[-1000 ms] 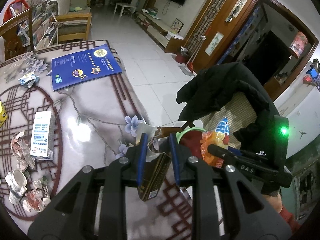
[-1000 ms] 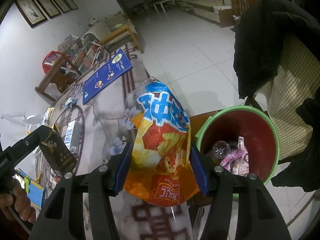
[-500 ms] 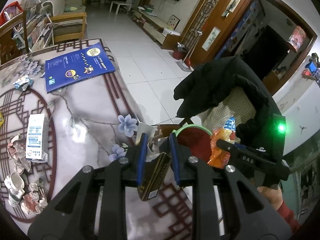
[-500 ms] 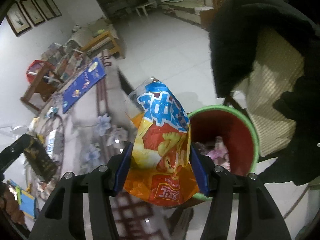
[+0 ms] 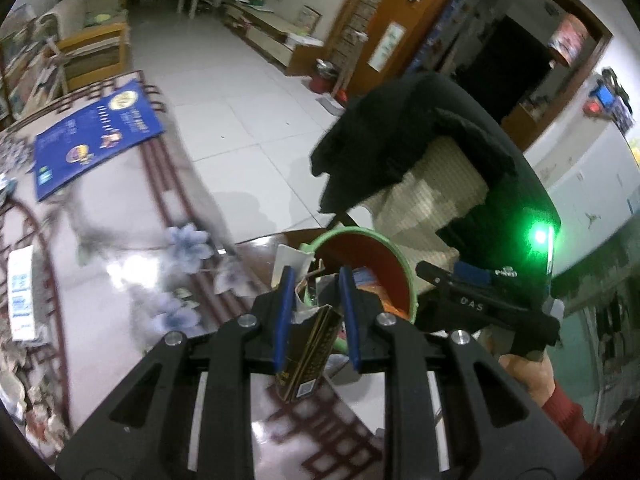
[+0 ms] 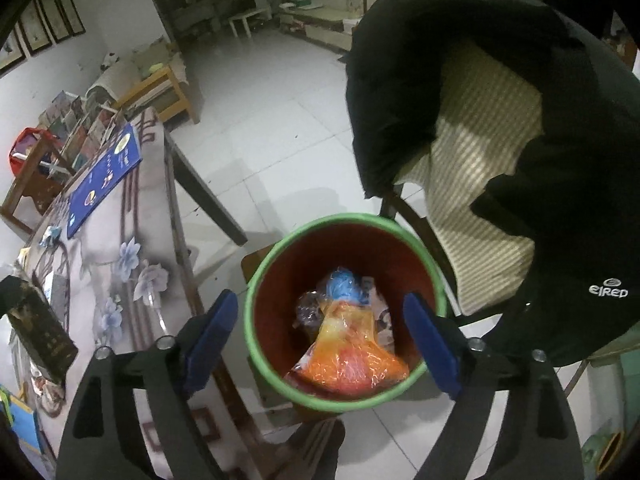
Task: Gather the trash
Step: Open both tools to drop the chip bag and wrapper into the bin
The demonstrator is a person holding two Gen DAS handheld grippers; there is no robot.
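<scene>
A red bin with a green rim point(image 6: 280, 252) stands on the floor beside the table; it also shows in the left wrist view point(image 5: 404, 264). My right gripper point(image 6: 320, 336) is open and empty right above the bin. An orange and blue snack bag point(image 6: 348, 352) lies inside the bin on other trash. My left gripper point(image 5: 316, 316) is shut on a torn dark brown and gold carton point(image 5: 308, 348), held over the table edge close to the bin. The carton also shows at the left of the right wrist view point(image 6: 38, 328).
The patterned table point(image 5: 120, 280) carries a blue booklet point(image 5: 92, 136), a white box point(image 5: 20, 292) and crumpled wrappers point(image 5: 24, 400). A chair draped with a black jacket point(image 6: 560, 120) stands right behind the bin. White tiled floor lies beyond.
My right gripper moved over the bin and opened; the snack bag dropped into the bin. My left gripper carried the carton nearer the bin.
</scene>
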